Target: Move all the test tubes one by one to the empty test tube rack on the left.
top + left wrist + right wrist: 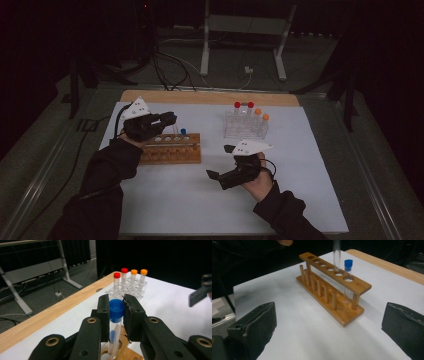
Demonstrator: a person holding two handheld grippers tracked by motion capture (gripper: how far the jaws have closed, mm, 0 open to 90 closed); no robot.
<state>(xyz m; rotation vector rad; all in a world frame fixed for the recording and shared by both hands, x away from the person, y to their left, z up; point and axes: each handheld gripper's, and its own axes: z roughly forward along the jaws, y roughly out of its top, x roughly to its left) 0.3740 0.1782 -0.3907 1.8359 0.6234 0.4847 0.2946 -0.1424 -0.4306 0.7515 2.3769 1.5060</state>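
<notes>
At the left, our left gripper is clamped on a blue-capped tube, holding it upright over a hole of the wooden rack. A second blue-capped tube stands in the rack's end hole. Right of it sits a clear rack with red- and orange-capped tubes. Our right gripper hovers with its jaws wide apart, holding nothing.

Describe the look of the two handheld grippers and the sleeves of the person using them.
Both the left gripper and the right gripper are black, each with two blocky jaws and a white three-cornered plate on top bearing small dark dots. The left gripper view shows brass-coloured rivets on the jaw links. A black cable trails from each. The person wears long black sleeves down to the wrists.
</notes>
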